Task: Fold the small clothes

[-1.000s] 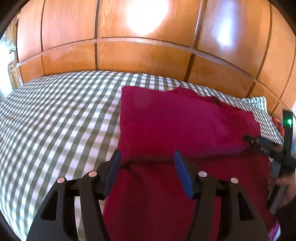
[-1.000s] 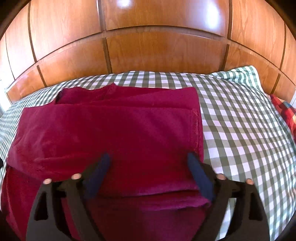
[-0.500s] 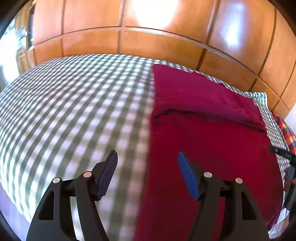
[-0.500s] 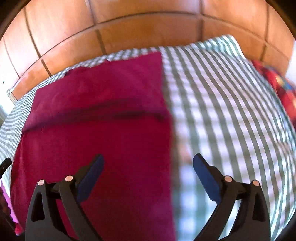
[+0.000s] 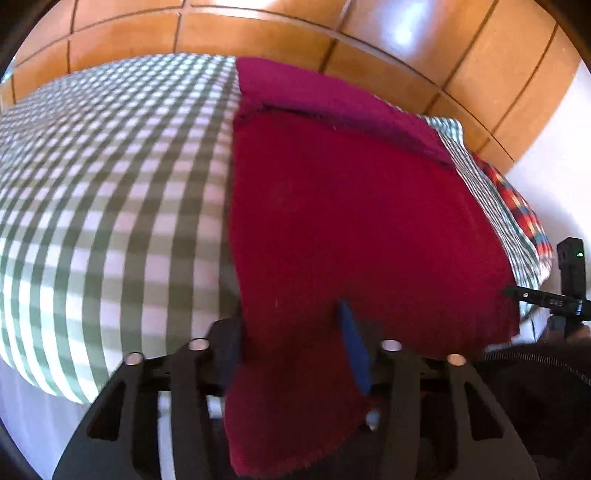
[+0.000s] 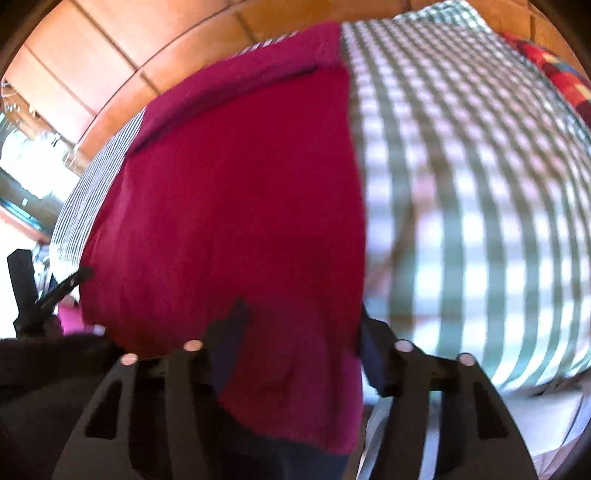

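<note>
While both views are motion-blurred, your left gripper (image 5: 291, 343) has its fingers apart astride the near hem of the crimson knit garment (image 5: 351, 206), which lies on the green-and-white checked bedspread (image 5: 110, 192). Cloth hides the left finger. Your right gripper (image 6: 301, 345) is likewise spread around that hem, fingertips half buried, garment corner cut off at frame bottom.

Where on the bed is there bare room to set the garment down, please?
Bare checked bedspread lies left of the red garment, up to the wooden headboard. A narrower strip runs between garment and plaid cloth. The near edge is crowded by both claws.
</note>
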Motion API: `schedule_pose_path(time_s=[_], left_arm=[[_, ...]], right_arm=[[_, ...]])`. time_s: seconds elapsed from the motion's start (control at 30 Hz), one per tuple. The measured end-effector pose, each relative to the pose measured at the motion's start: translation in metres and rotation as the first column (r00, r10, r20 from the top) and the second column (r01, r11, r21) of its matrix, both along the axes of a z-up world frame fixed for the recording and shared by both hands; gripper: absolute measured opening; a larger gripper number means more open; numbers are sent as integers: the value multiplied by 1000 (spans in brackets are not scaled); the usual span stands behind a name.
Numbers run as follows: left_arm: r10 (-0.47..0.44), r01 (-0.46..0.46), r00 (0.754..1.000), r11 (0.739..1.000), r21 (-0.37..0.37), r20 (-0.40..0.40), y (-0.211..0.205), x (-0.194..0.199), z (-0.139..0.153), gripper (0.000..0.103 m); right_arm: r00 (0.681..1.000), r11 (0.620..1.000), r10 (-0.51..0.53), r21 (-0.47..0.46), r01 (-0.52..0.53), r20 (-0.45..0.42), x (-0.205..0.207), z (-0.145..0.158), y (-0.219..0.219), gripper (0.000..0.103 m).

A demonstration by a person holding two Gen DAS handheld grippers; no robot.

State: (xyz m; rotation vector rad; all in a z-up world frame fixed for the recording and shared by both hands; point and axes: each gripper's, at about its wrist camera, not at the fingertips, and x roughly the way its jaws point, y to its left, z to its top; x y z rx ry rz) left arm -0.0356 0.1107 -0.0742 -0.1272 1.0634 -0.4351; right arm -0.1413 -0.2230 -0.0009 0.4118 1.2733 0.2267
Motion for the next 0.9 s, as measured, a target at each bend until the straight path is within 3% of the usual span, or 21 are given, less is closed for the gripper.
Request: schedule_pose_path(time_s=[0.1,0.13,0.23,0.3,0.4,0.53,0.63,0.73,0.77,0.8,0.83,0.87,0.9], left_arm=[[-26,24,999,998,-51,-44,4,-4,-1,12],[-31,27,998,997,-76,-49,7,-2,1,12],[-44,38,999,981,-191,-32,16,-2,18,10],[-41,33,999,955,-294,-21,22,7,32,10],[-31,40,999,921,-388,29,23,26,53,10],[0,33,997,894,-448,74,18,69,67,10],[30,12,996,900,-435,90,10,102,72,10],[72,-45,996,909,-415,49,5,145,68,10],[86,-68,996,911,-408,27,4,158,64,10],[107,-102,994,913,-396,-9,4,172,59,18],[121,-126,992,910,-395,-37,5,181,55,24],[149,-160,987,897,-411,-59,9,190,53,42],[176,-184,983,885,-428,-60,15,194,52,56]], right_arm=[[1000,999,14,50,-12,-26,-2,-2,5,21],[999,997,23,73,-21,-22,1,1,6,15],[998,986,47,155,-54,50,13,25,11,13],[992,977,39,203,-62,116,32,44,12,13],[980,969,11,240,-59,199,61,64,10,12],[969,973,-48,229,-9,242,114,66,1,12],[972,978,-85,206,39,219,151,53,-8,12],[977,980,-110,183,76,180,182,34,-16,12],[978,981,-125,166,98,165,194,27,-16,16],[978,979,-142,168,116,151,199,23,-18,21],[978,977,-150,176,124,148,199,25,-24,37],[974,973,-167,185,137,155,202,26,-26,54],[971,972,-171,190,139,164,197,27,-31,60]])
